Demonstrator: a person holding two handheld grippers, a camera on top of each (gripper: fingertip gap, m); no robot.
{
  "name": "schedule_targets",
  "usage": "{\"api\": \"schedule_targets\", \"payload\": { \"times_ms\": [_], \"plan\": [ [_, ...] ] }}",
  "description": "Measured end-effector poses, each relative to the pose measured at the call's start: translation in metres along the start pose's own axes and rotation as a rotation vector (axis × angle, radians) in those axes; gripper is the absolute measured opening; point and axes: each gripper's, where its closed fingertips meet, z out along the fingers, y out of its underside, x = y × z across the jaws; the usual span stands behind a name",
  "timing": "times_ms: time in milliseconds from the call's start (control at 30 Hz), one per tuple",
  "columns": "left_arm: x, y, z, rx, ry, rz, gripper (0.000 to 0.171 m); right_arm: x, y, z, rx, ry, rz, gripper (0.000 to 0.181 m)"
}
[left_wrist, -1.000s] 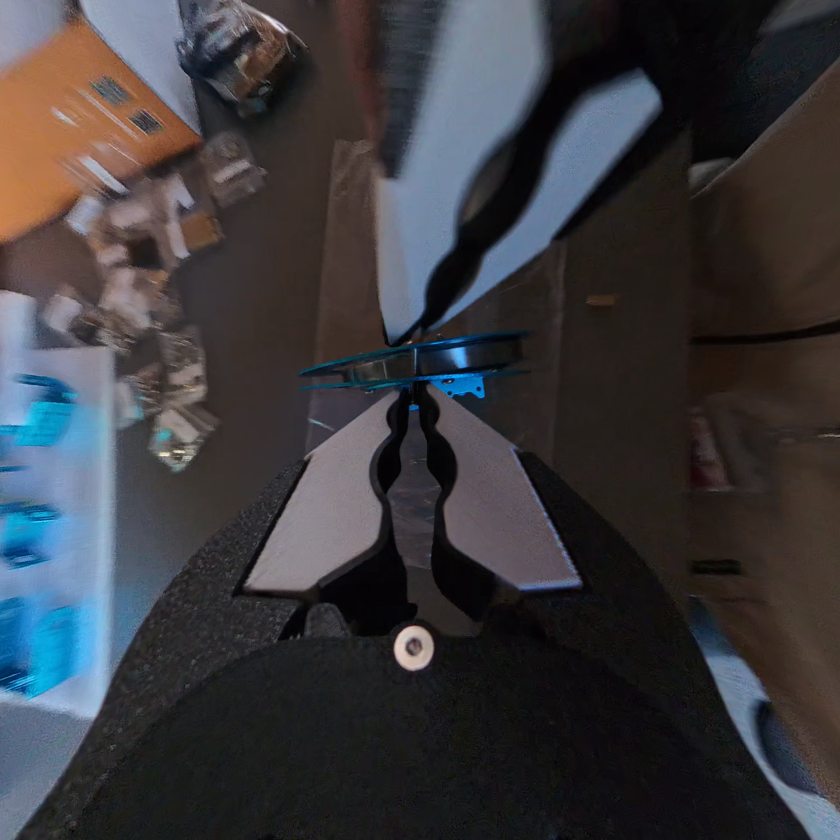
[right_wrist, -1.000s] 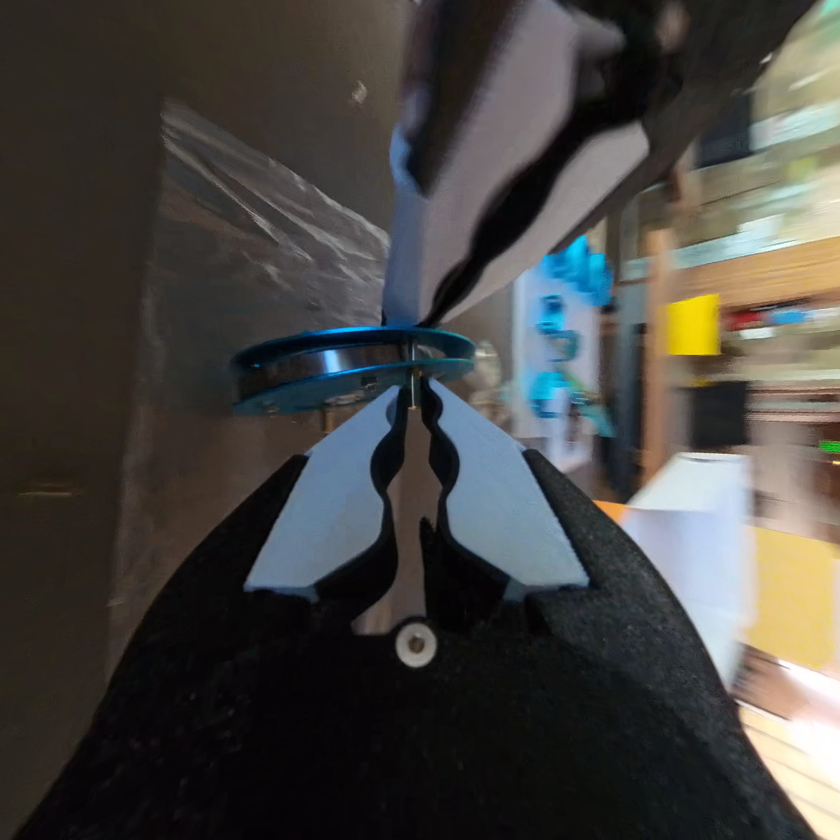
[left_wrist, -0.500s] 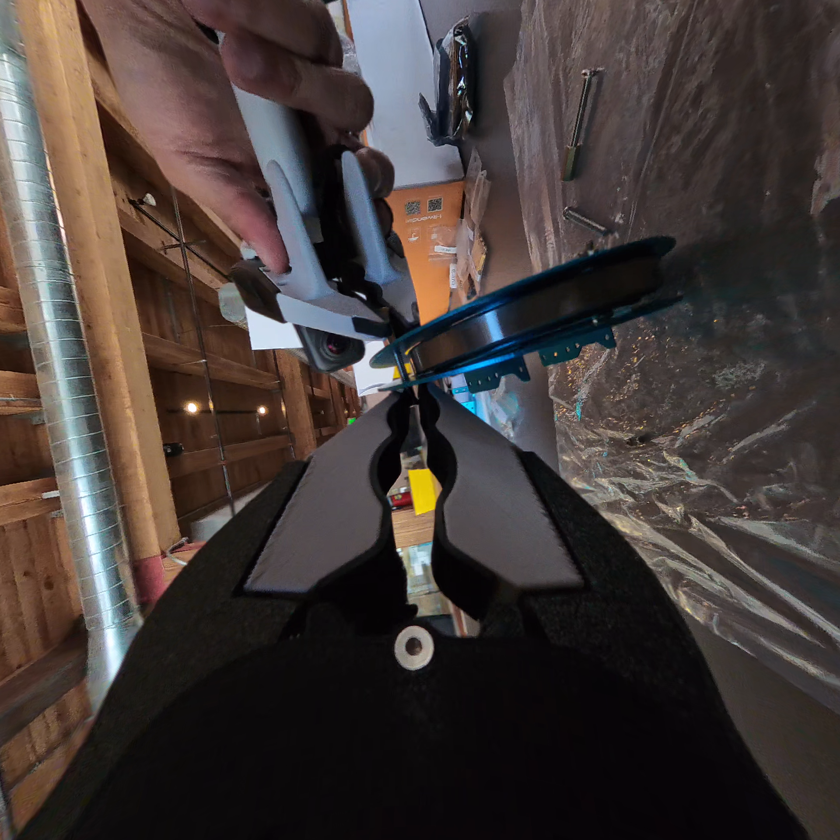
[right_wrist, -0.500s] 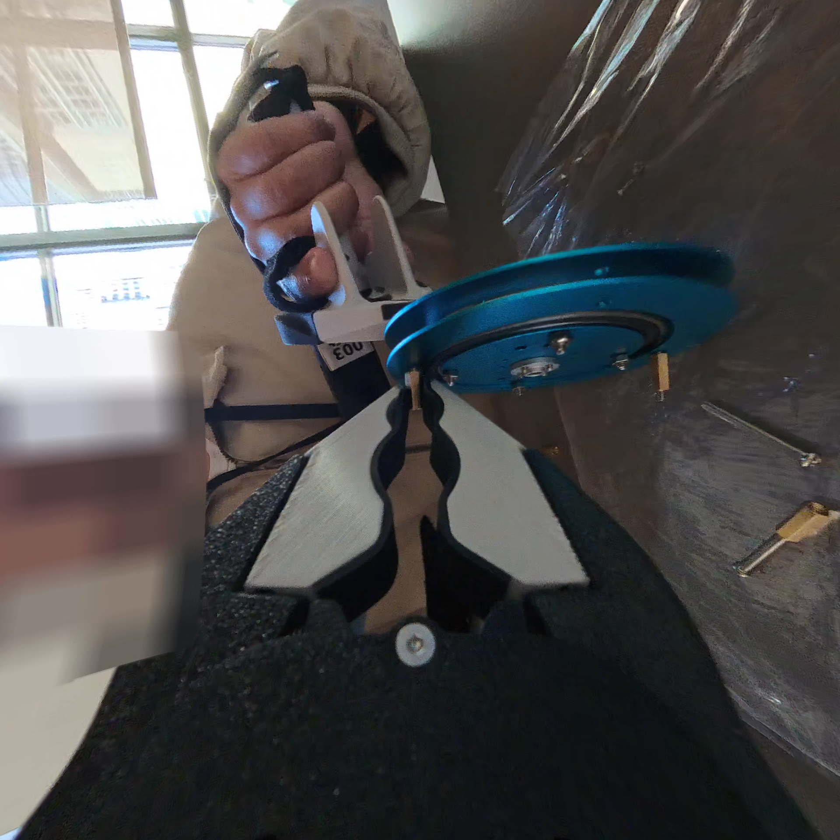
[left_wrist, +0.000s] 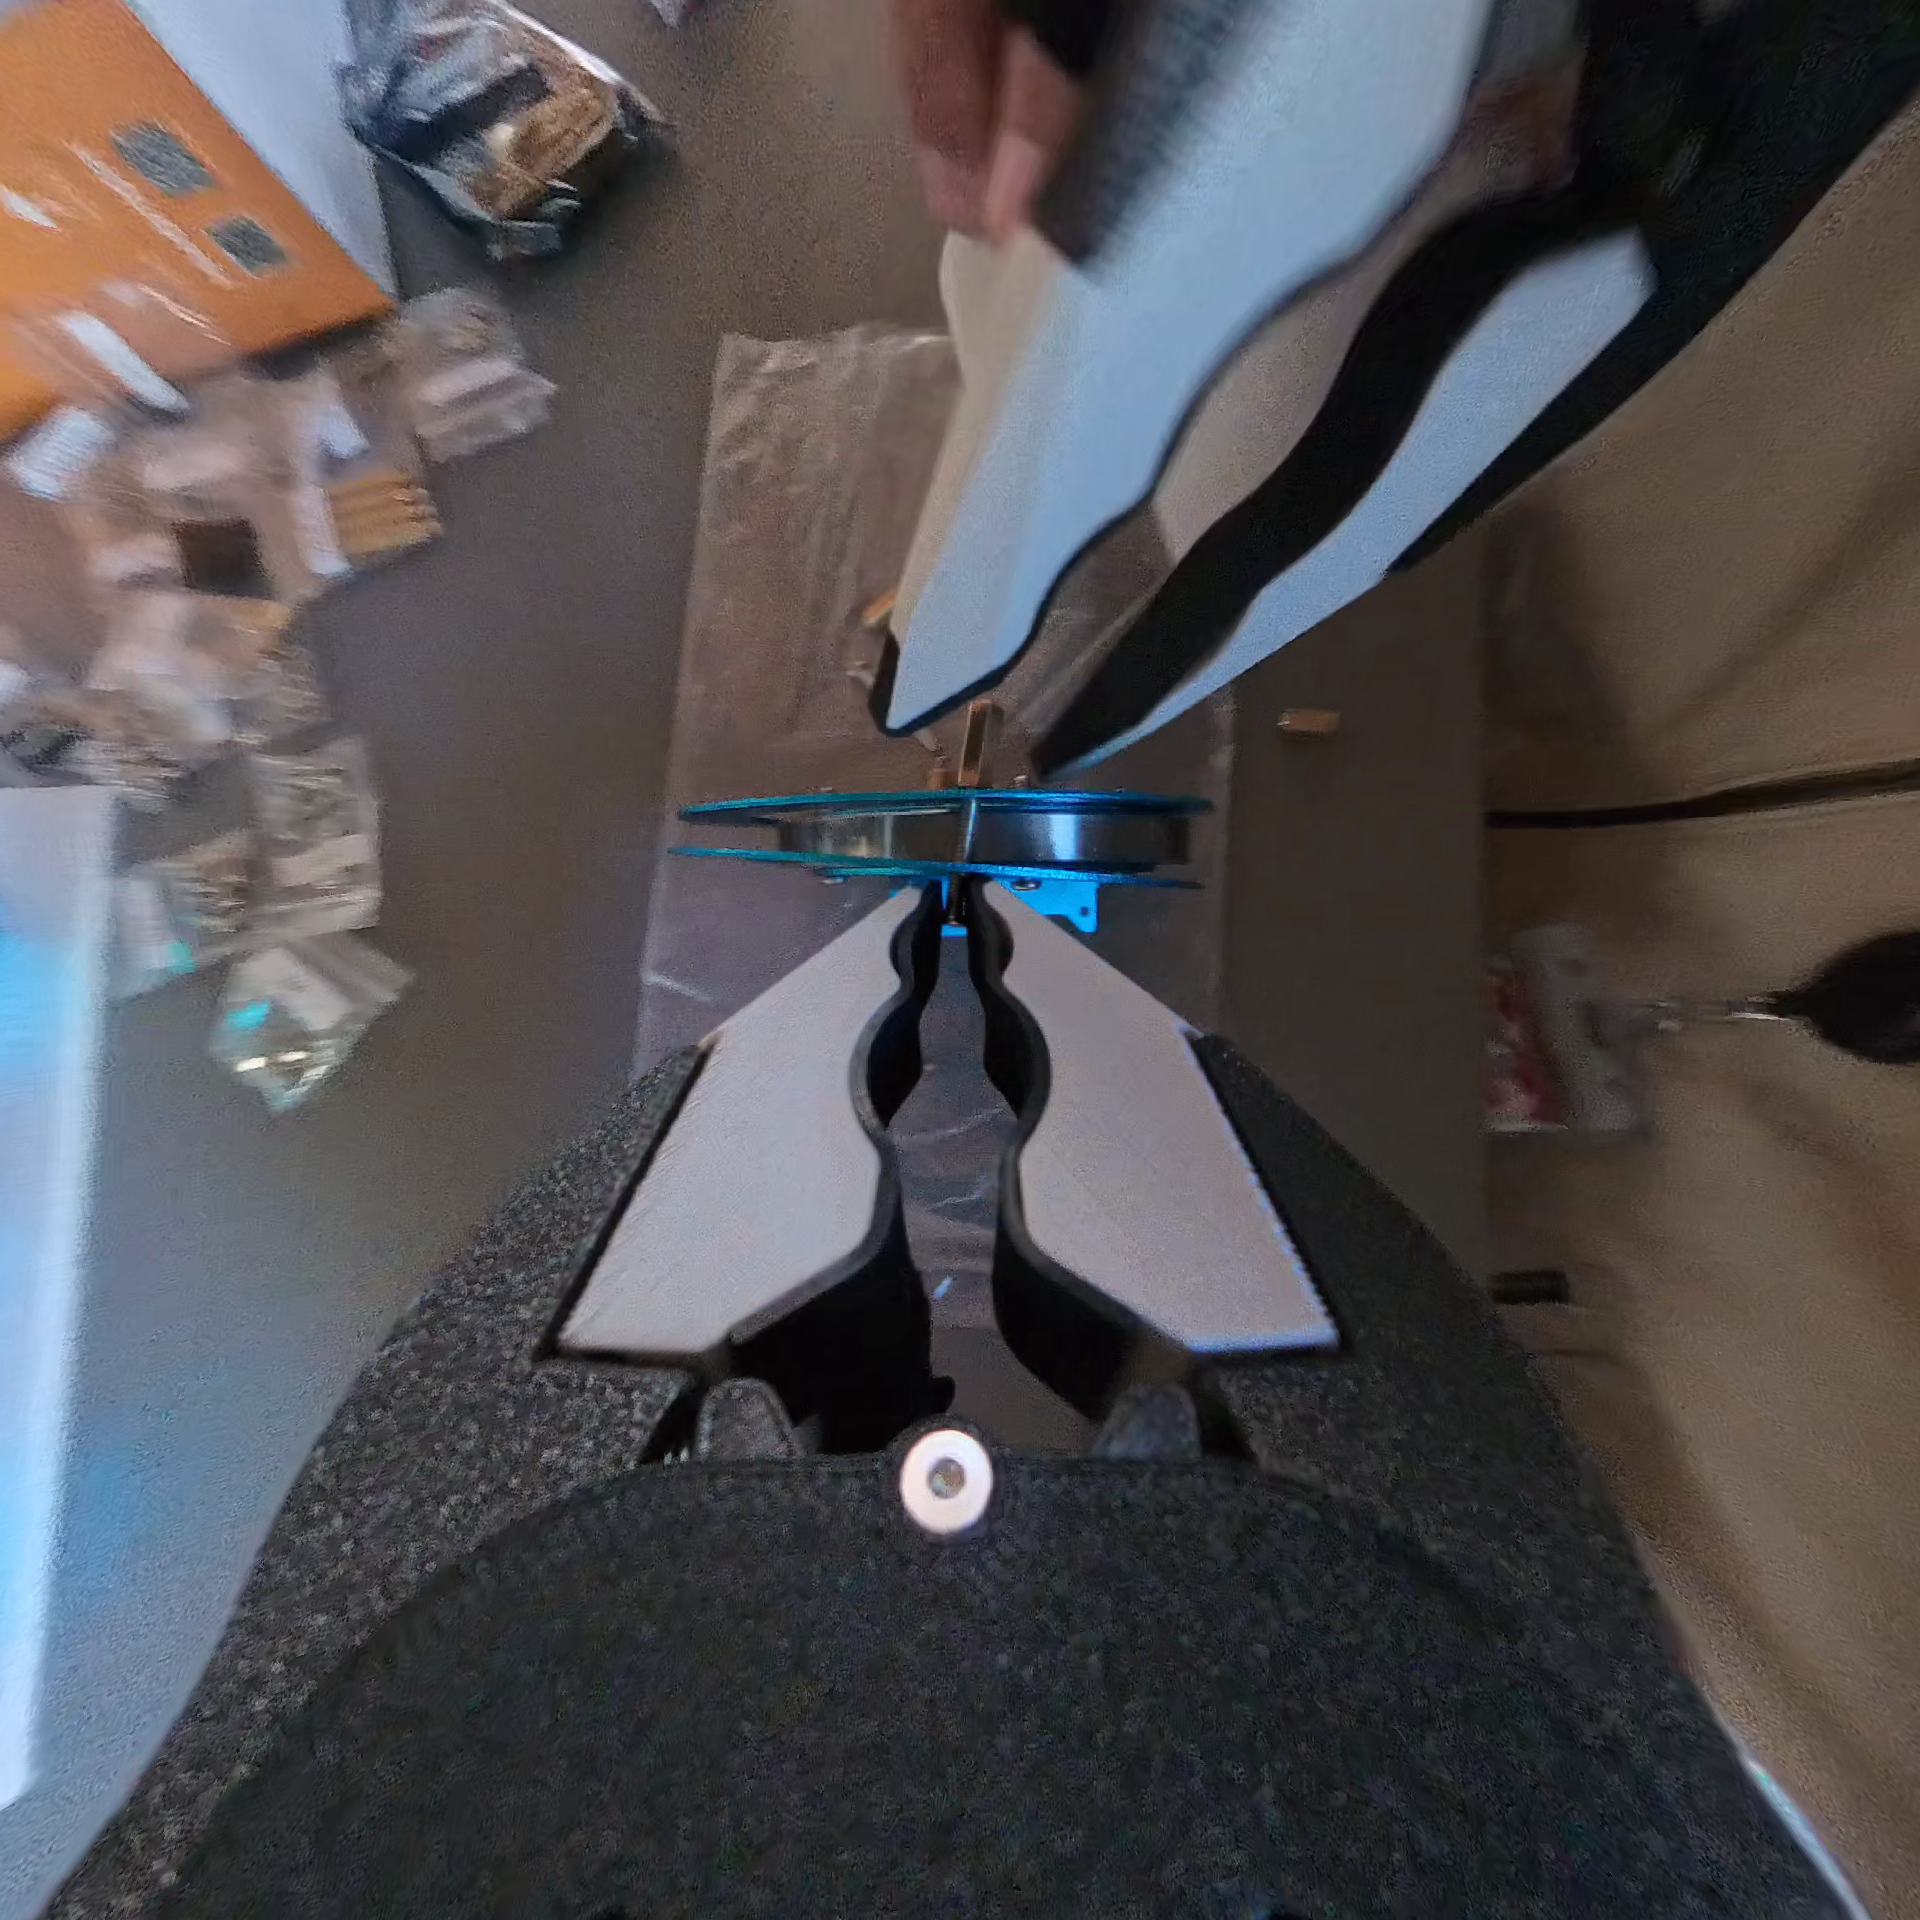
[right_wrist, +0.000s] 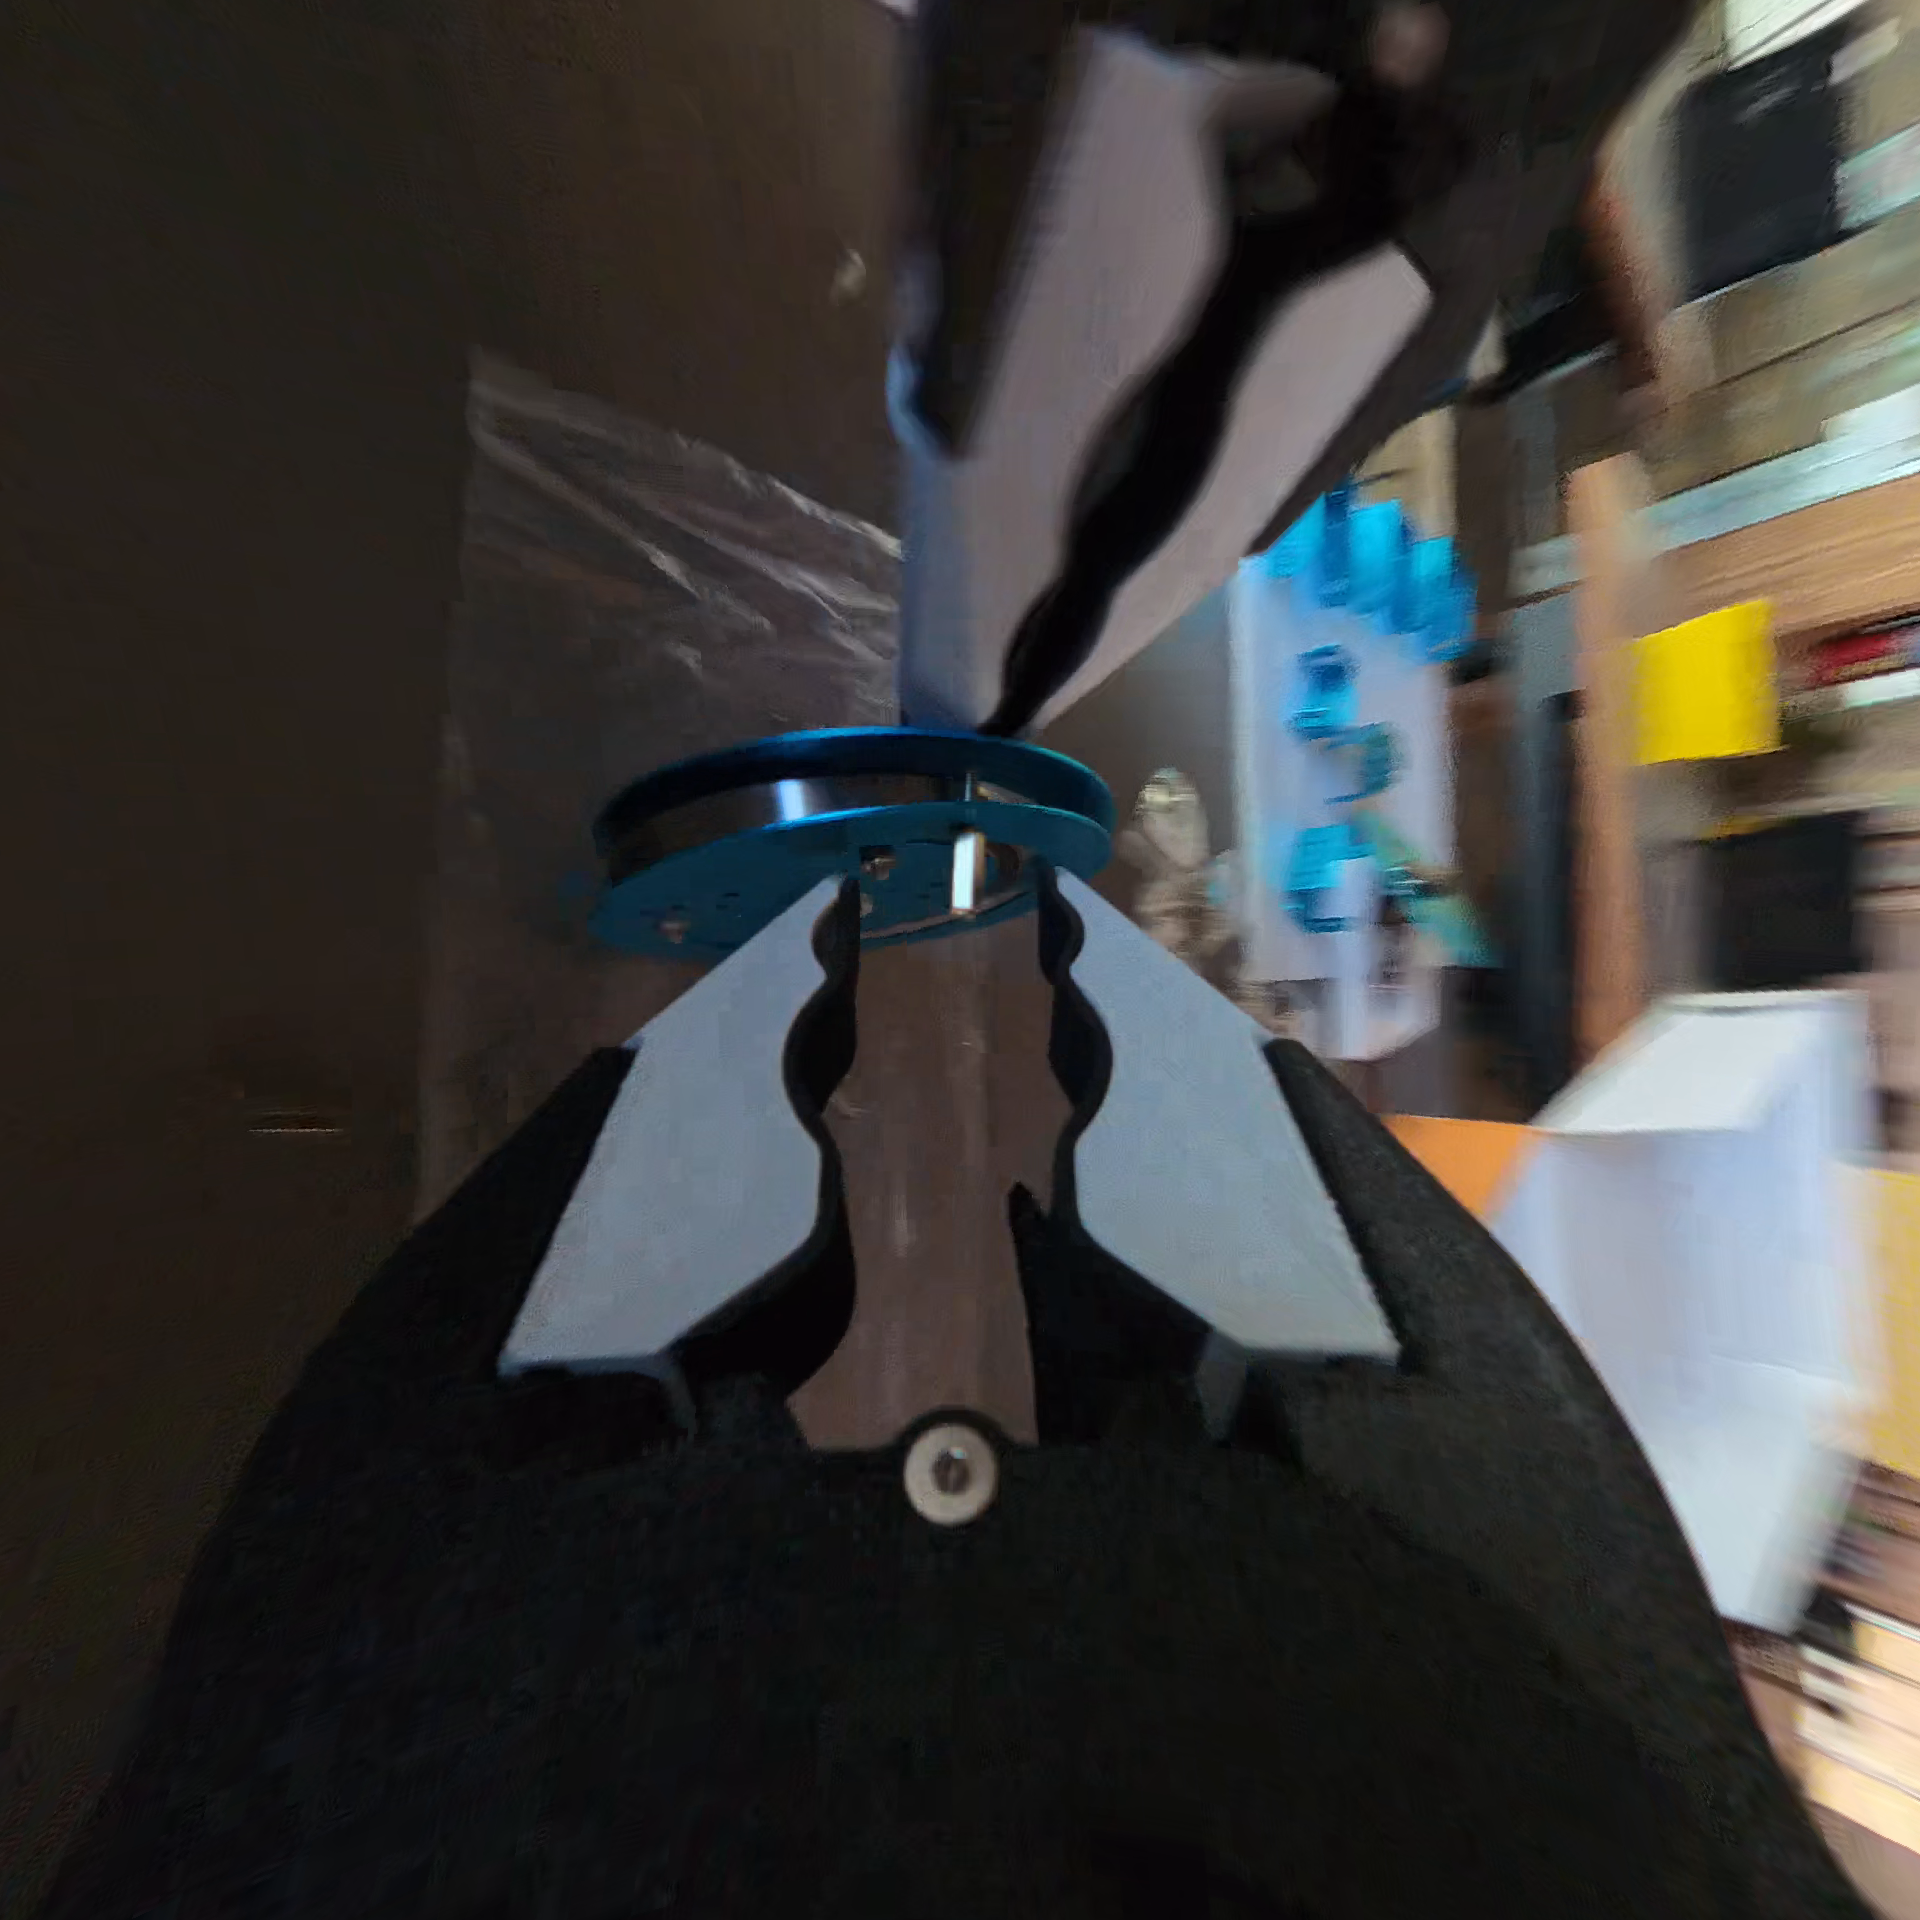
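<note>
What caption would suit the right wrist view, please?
Open right gripper beneath a blue flanged pulley, its standoff between the fingers.

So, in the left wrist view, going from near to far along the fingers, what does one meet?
left gripper → blue double disc, seen edge-on → right gripper, coming in from the upper right

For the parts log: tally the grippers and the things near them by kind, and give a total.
Grippers: 2, the left gripper with jaws shut on the spool's pin, the right gripper with jaws open
Blue spool: 1
Clear plastic bag: 1
Orange box: 1
Total: 5
</note>
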Motion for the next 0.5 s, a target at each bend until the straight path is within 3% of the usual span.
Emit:
{"api": "schedule_targets", "payload": {
  "times_ms": [67, 133, 200, 333, 400, 433, 500],
  "plan": [
    [0.004, -0.002, 0.0, 0.015, 0.127, -0.095, 0.002, 0.006, 0.006, 0.003, -0.055, 0.249, -0.25, 0.031],
    [0.007, -0.004, 0.001, 0.025, 0.229, -0.188, 0.002, 0.011, 0.003, 0.003, -0.068, 0.459, -0.465, 0.014],
    [0.008, -0.006, 0.001, 0.031, 0.297, -0.278, 0.002, 0.01, 0.001, 0.004, -0.071, 0.529, -0.545, 0.009],
    [0.008, -0.008, 0.002, 0.064, 0.349, -0.362, 0.002, 0.012, 0.0, 0.003, -0.074, 0.516, -0.535, 0.006],
    [0.006, -0.009, 0.003, 0.091, 0.309, -0.318, 0.002, 0.014, 0.002, 0.004, -0.081, 0.478, -0.494, 0.005],
    [0.004, -0.009, 0.003, 0.101, 0.256, -0.258, 0.002, 0.014, 0.003, 0.005, -0.072, 0.409, -0.425, 0.005],
    [0.001, -0.011, 0.004, 0.105, 0.068, -0.07, 0.001, 0.011, 0.006, 0.007, -0.048, 0.146, -0.12, 0.004]
  ]
}}
